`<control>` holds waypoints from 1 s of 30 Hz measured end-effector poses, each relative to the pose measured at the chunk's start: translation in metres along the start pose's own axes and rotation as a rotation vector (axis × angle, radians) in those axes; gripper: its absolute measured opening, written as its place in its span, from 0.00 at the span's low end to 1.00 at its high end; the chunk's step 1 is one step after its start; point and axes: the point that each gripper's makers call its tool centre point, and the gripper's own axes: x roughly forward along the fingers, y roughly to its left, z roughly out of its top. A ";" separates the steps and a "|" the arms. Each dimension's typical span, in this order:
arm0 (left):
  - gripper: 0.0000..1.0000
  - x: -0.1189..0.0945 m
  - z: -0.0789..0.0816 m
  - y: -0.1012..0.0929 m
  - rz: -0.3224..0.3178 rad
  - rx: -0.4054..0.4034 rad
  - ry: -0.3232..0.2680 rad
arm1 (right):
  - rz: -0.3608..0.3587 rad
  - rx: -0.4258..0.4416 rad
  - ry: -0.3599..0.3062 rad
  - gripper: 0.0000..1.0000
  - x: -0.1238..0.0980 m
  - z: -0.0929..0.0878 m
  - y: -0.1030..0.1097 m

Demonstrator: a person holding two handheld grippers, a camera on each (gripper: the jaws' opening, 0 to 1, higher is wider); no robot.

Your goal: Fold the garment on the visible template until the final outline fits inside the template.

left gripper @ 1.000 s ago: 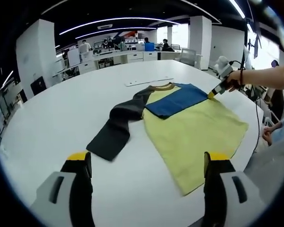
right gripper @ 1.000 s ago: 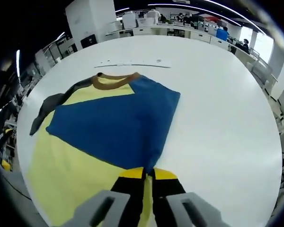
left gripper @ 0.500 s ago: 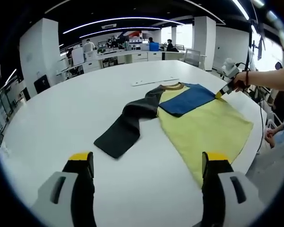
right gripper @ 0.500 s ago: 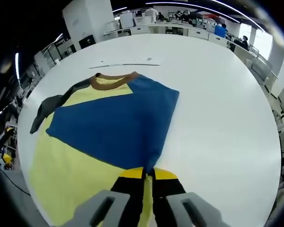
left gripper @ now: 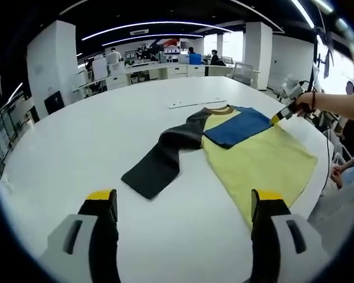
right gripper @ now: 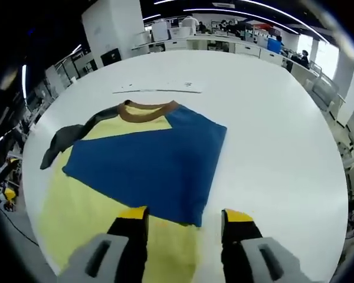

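Your right gripper [right gripper: 184,221] stands with jaws apart, at the lower centre of the right gripper view, just over the blue sleeve [right gripper: 147,162] folded across the yellow shirt [right gripper: 82,206]. The shirt lies mid-frame on the white table [right gripper: 271,135]. Your left gripper [left gripper: 186,203] is also spread wide and empty, well short of the dark sleeve [left gripper: 162,159] stretched out left of centre. Take that sleeve at its cuff end, lift low, and lay it flat across the body without dragging the shirt.
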 end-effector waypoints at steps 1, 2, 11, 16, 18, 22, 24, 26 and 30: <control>0.92 0.000 0.000 0.001 0.004 -0.001 0.000 | 0.006 -0.013 -0.009 0.54 -0.004 0.002 0.003; 0.92 -0.001 0.001 0.003 0.007 0.000 -0.002 | 0.012 -0.022 -0.018 0.57 -0.007 0.004 0.005; 0.86 0.001 0.009 0.016 0.019 -0.026 -0.012 | 0.116 -0.033 -0.134 0.78 -0.048 0.019 0.035; 0.80 0.004 0.010 0.031 0.062 -0.042 -0.013 | 0.129 -0.066 -0.200 0.90 -0.075 0.017 0.048; 0.76 0.005 0.009 0.035 0.072 -0.039 -0.004 | 0.128 -0.082 -0.216 0.94 -0.084 0.014 0.051; 0.71 0.009 0.005 0.043 0.083 -0.104 -0.008 | 0.122 -0.111 -0.247 1.00 -0.099 0.008 0.054; 0.68 0.011 0.004 0.045 0.087 -0.122 -0.012 | 0.126 -0.131 -0.261 1.00 -0.106 0.003 0.058; 0.66 0.014 0.002 0.046 0.081 -0.133 -0.009 | 0.130 -0.146 -0.274 1.00 -0.113 -0.001 0.061; 0.63 0.022 -0.003 0.051 0.088 -0.171 0.001 | 0.137 -0.156 -0.307 1.00 -0.125 -0.006 0.067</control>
